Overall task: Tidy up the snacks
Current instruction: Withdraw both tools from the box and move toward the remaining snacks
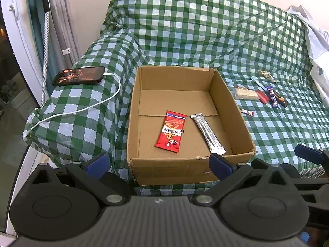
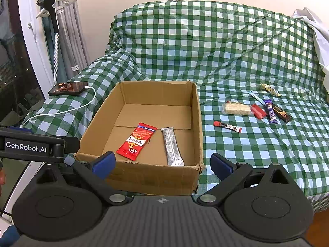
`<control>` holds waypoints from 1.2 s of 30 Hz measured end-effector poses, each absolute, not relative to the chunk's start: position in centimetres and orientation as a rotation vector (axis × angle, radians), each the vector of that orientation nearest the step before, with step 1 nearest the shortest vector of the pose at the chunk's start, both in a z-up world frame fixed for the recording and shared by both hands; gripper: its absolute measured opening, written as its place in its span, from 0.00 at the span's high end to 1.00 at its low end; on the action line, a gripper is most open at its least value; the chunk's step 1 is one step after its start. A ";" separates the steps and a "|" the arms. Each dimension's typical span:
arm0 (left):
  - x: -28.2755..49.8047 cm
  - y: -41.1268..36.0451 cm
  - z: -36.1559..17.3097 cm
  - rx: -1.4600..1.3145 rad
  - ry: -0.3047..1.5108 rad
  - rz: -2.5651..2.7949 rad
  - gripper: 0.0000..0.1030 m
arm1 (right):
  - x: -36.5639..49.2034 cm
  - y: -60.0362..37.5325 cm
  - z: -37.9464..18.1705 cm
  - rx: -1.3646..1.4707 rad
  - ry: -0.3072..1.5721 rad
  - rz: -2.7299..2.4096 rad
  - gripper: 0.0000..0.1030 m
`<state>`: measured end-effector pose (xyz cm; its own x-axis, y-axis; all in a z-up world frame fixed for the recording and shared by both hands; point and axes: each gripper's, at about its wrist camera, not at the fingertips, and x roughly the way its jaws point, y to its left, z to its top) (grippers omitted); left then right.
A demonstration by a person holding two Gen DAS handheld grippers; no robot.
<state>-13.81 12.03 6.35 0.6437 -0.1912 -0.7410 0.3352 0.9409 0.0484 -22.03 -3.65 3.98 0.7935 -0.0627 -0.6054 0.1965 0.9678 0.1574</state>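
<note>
An open cardboard box (image 1: 228, 94) (image 2: 196, 115) sits on a green checked sofa cover. Inside lie a red snack packet (image 1: 170, 134) (image 2: 136, 141) and a silver stick packet (image 1: 207, 133) (image 2: 172, 147). Several loose snacks lie to the right of the box: a pale bar (image 2: 236, 108), a small red and black bar (image 2: 227, 126), a red packet (image 2: 259, 111), a purple bar (image 2: 271, 111), a dark bar (image 2: 282, 111) and a gold-wrapped one (image 2: 269, 89). My left gripper (image 1: 159, 165) and right gripper (image 2: 162, 165) are both open and empty, held before the box's near wall.
A phone (image 1: 79, 75) (image 2: 68, 88) on a white charging cable (image 1: 82, 109) rests on the sofa arm at the left. A window frame and curtain stand further left. White cloth (image 2: 320, 39) lies at the sofa's right end. The left gripper's body (image 2: 30, 146) shows in the right wrist view.
</note>
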 end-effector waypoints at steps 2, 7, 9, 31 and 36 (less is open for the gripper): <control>-13.8 11.9 6.3 0.192 0.820 -0.302 0.00 | -22.0 -3.7 3.8 0.222 0.642 -0.142 0.04; -13.6 11.7 6.2 0.204 0.822 -0.300 0.00 | -22.0 -3.9 3.6 0.227 0.645 -0.142 0.04; -13.6 11.5 6.3 0.208 0.824 -0.300 0.00 | -22.0 -4.0 3.4 0.232 0.647 -0.143 0.04; -12.7 9.7 5.3 0.249 0.861 -0.290 0.00 | -21.3 -5.7 1.9 0.292 0.684 -0.150 0.04; -12.6 9.1 5.5 0.252 0.862 -0.298 0.00 | -21.2 -6.1 1.7 0.300 0.693 -0.161 0.04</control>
